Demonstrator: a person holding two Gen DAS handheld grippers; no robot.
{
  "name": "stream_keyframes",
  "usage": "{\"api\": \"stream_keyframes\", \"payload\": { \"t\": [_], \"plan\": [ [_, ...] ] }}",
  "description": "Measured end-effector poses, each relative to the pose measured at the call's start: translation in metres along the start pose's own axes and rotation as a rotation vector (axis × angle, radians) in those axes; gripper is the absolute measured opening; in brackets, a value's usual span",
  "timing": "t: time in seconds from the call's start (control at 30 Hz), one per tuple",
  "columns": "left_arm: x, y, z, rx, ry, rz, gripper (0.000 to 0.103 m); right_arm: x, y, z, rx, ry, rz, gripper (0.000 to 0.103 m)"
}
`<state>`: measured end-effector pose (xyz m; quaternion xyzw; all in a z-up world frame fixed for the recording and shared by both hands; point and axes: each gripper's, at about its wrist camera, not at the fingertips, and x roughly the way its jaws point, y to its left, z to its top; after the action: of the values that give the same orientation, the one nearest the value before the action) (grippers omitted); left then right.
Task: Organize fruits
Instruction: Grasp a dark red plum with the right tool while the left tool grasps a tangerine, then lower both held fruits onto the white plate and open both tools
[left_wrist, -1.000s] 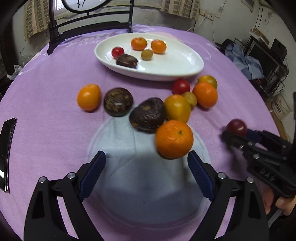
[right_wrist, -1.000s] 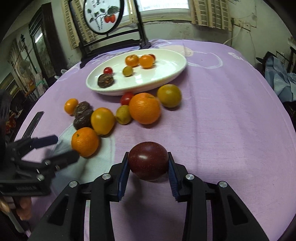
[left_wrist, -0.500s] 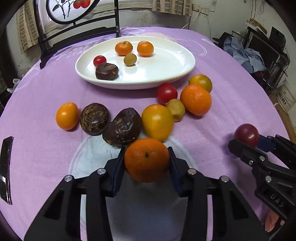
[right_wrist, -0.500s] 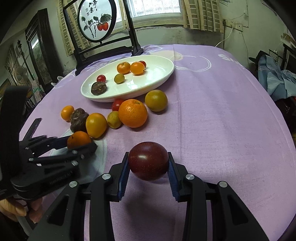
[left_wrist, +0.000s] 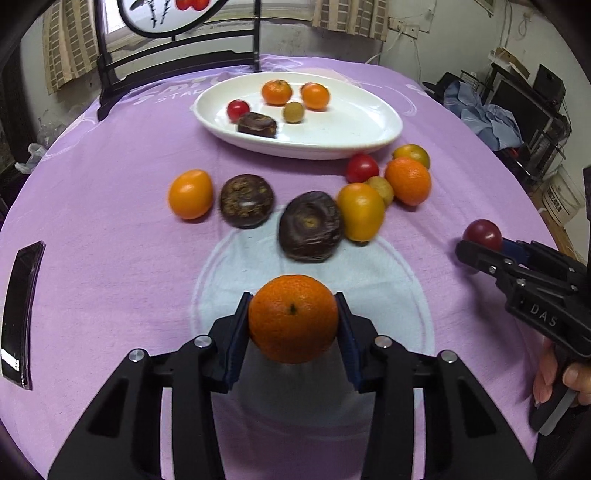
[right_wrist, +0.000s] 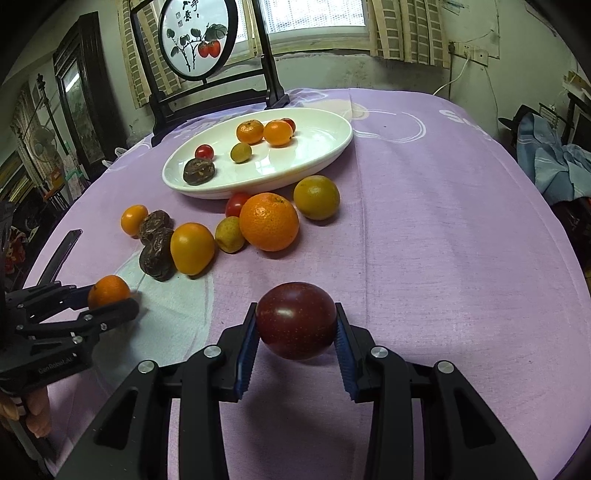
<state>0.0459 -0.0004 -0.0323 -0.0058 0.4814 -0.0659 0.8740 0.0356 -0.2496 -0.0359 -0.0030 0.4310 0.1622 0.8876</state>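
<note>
- My left gripper (left_wrist: 293, 325) is clenched on a mandarin (left_wrist: 293, 318), pads pressing both its sides, held just above the pale patch of the purple tablecloth (left_wrist: 110, 221).
- My right gripper (right_wrist: 295, 332) is clamped on a dark red plum (right_wrist: 295, 319), clear of the cloth, well apart from the white plate (right_wrist: 332, 147).
- Risk, as I judge it: both fruits are round and gripped only at their widest points, so a jolt or tilt on the way to the plate could roll one out of the pads.
- Both loads head for the same plate, so the two grippers could knock together above it if I bring them in at once.
- The loose cluster lies between me and the plate; a low carry could clip the big orange (right_wrist: 269, 221) or the dark wrinkled fruit (left_wrist: 309, 226) and send fruit rolling towards the table edge.
- A hard drop on the plate could scatter what sits there.
- Count on the plate: two mandarins, one cherry tomato, one small yellowish fruit, one dark wrinkled fruit; a sixth red piece seems to peek from behind, partly hidden.
- Count loose on the cloth: eight, namely two dark wrinkled fruits, four orange or yellow-orange ones, one red tomato, one small yellowish fruit.
- Held: two.
</note>
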Motion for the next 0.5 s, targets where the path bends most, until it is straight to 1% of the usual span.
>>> {"api": "stream_keyframes", "payload": {
  "t": [0.1, 0.27, 0.4, 0.5],
  "plan": [
    [-0.005, 0.012, 0.003, -0.014, -0.006, 0.004, 0.043, -0.002, 0.001, 0.001, 0.004, -0.018, 0.002, 0.039],
    [-0.022, 0.018, 0.021, 0.028, -0.052, 0.024, 0.042, -0.015, 0.008, 0.008, 0.010, -0.048, 0.027, 0.039],
    [-0.032, 0.022, 0.048, 0.042, -0.083, 0.013, 0.043, -0.029, 0.017, 0.030, -0.029, -0.081, 0.038, 0.039],
    [-0.036, 0.023, 0.074, 0.040, -0.104, -0.010, 0.043, -0.028, 0.023, 0.052, -0.070, -0.089, 0.023, 0.039]
  ]
}}
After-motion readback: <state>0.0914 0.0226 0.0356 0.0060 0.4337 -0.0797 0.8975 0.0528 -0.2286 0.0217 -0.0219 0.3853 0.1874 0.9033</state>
